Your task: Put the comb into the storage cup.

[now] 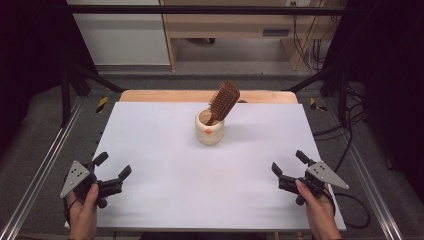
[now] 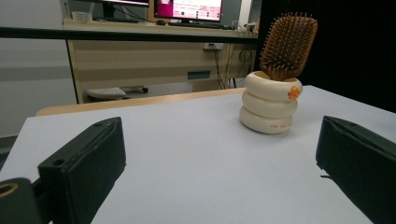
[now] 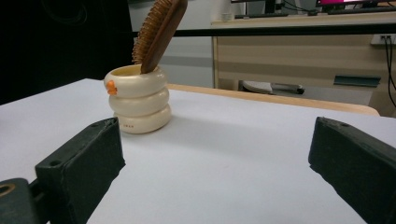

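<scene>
A white table (image 1: 165,190) is seen from above, with a cream holder (image 1: 209,127) of three stacked rings placed near its far middle. A wooden hairbrush (image 1: 223,101) is stood handle-down in the holder and is tilted to the right, its bristled head raised above the rim. The left gripper (image 1: 113,166) is held by a hand (image 1: 84,210) at the near left corner of the table; its jaws are spread wide and nothing is held between them. The right gripper (image 1: 289,161) is held by the other hand (image 1: 316,205) at the near right corner, its jaws likewise parted and empty. Both grippers are well apart from the holder and are pointed roughly toward it. In the left gripper view, the holder (image 2: 270,103) is shown right of centre, an orange mark on its top ring, with the hairbrush (image 2: 288,44) presenting its bristles. In the right gripper view, the holder (image 3: 137,99) is shown at left, and the hairbrush (image 3: 159,32) is seen edge-on, leaning rightward. A wooden desk (image 1: 235,22) is seen beyond the table.
</scene>
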`<act>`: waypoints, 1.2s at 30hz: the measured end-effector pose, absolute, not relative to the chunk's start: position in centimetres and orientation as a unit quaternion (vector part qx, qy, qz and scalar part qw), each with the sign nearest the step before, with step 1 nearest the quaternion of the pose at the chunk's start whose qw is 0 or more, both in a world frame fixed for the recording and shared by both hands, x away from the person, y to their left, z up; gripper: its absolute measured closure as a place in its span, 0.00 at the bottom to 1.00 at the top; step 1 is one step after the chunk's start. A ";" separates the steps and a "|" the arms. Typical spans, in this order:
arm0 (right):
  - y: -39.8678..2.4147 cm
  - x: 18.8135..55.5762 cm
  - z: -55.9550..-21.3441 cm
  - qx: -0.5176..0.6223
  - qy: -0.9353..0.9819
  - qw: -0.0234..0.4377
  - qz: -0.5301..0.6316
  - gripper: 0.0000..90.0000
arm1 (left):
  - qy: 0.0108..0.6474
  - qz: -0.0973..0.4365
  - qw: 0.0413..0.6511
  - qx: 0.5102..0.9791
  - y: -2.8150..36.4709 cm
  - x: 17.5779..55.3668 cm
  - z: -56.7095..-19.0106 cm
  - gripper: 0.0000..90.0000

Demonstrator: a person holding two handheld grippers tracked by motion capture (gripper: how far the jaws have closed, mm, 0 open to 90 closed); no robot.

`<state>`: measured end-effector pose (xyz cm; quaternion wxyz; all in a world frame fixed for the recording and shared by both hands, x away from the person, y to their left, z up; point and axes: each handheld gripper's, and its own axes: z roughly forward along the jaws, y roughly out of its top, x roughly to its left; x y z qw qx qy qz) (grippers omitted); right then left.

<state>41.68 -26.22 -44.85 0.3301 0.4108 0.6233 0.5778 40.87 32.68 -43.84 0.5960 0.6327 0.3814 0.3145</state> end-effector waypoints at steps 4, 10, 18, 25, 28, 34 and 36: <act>-25.7 41.7 -45.1 0.405 0.626 0.327 0.580 0.04 | 0.377 0.315 0.596 0.635 32.5 40.9 -43.8 0.02; -24.9 41.9 -45.2 0.397 0.633 0.321 0.582 0.04 | 0.373 0.315 0.595 0.638 32.3 40.9 -43.8 0.02; -23.4 42.2 -45.2 0.387 0.636 0.317 0.588 0.04 | 0.370 0.313 0.595 0.641 31.7 40.7 -43.7 0.02; -21.6 42.7 -45.4 0.373 0.646 0.315 0.587 0.04 | 0.365 0.309 0.594 0.647 30.9 40.7 -43.6 0.02; -21.1 42.8 -45.4 0.367 0.649 0.317 0.586 0.04 | 0.361 0.308 0.594 0.650 30.6 40.7 -43.6 0.02; -20.7 42.7 -45.7 0.356 0.659 0.314 0.584 0.04 | 0.361 0.308 0.594 0.650 30.3 40.5 -43.5 0.02; -20.7 42.5 -46.0 0.350 0.665 0.313 0.580 0.04 | 0.362 0.308 0.595 0.648 30.3 40.4 -43.4 0.02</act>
